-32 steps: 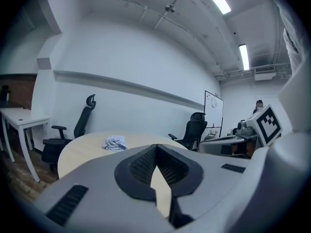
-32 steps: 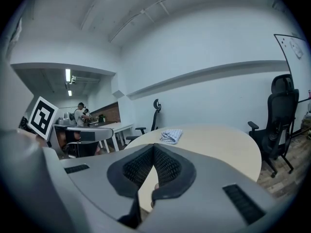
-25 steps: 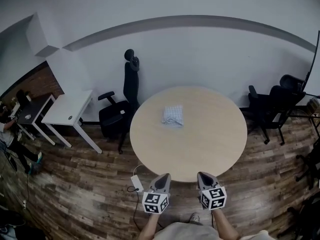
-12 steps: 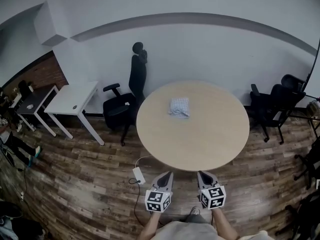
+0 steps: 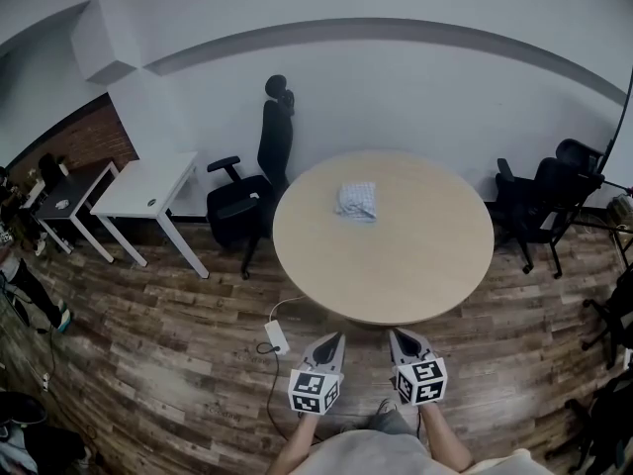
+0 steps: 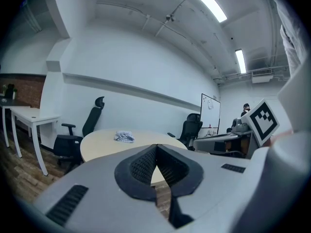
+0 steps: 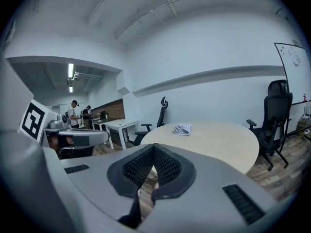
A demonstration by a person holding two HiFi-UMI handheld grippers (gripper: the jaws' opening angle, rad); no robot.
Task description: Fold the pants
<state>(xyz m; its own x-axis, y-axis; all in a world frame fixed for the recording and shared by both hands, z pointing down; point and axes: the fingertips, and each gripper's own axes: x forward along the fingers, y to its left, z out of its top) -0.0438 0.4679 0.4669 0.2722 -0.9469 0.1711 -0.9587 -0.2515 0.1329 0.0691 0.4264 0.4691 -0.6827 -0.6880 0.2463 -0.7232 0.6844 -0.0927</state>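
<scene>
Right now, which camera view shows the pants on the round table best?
The head view: it looks down on the pants, showing the whole bundle lying on the far half of the table. The left gripper view and the right gripper view show only a small, low, side-on bundle on the tabletop.

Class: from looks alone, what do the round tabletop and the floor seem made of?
Round tabletop: probably pale wood laminate, matte; even beige, no glare. Floor: wood or wood-look planks, mixed browns; visible board seams.
</scene>
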